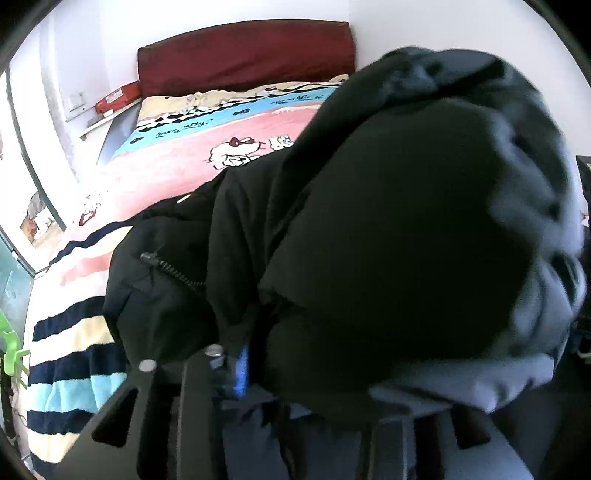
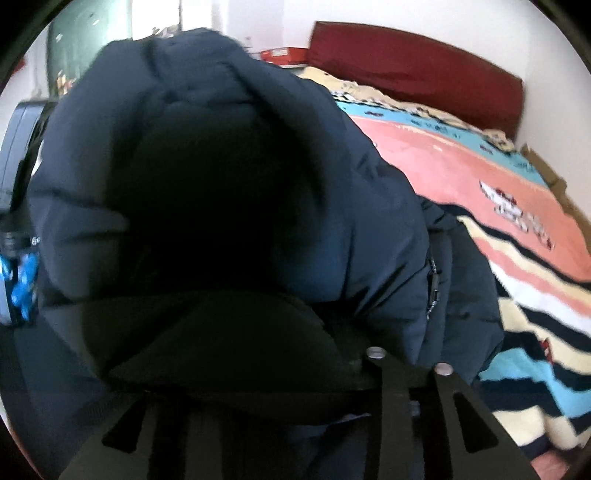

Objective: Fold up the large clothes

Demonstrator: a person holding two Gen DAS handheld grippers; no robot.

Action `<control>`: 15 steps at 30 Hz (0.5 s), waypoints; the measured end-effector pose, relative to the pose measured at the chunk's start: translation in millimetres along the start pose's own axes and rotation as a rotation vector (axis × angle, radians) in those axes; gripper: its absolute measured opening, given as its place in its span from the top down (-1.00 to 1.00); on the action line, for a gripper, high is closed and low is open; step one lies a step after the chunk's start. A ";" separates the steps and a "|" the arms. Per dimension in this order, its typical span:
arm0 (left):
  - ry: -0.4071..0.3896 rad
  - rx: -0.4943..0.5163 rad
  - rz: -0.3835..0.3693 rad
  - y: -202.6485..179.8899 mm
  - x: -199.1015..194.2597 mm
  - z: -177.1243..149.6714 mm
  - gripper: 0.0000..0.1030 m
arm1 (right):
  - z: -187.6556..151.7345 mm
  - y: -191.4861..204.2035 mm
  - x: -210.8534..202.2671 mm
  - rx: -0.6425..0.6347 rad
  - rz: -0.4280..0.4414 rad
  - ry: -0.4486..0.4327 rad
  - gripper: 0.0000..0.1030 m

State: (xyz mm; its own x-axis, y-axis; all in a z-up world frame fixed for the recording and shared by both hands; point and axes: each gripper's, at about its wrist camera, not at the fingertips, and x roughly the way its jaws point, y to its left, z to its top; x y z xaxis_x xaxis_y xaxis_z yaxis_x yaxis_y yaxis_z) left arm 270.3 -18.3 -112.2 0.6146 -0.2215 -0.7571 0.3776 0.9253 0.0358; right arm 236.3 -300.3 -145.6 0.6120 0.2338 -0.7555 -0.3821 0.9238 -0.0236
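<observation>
A bed [image 1: 110, 206] fills the room, its dark red headboard [image 1: 243, 55] against a white wall [image 1: 221, 18]. The blanket [image 2: 480, 173] on it is pink with cartoon dogs (striped toward the foot). Beside the headboard a red box [image 1: 116, 98] sits on a shelf [image 1: 99, 123]. Daylight is bright.
</observation>
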 end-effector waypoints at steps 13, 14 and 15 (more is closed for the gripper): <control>-0.020 -0.047 -0.065 20.2 -61.5 -25.3 -0.11 | -7.4 -0.6 -41.1 -0.046 0.041 0.027 -0.44; -0.035 -0.064 -0.073 24.7 -66.8 -18.7 -0.11 | -5.1 -2.4 -44.6 -0.045 0.046 0.026 -0.44; -0.044 -0.081 -0.079 28.7 -69.9 -11.8 -0.11 | -0.2 -4.6 -51.6 -0.041 0.054 0.019 -0.44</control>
State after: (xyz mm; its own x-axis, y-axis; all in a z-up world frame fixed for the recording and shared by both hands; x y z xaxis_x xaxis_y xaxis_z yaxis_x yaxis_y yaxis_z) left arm 230.0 27.4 -66.0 0.6159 -0.3064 -0.7258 0.3696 0.9260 -0.0772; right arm 206.3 -316.7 -106.7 0.5767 0.2768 -0.7686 -0.4426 0.8967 -0.0092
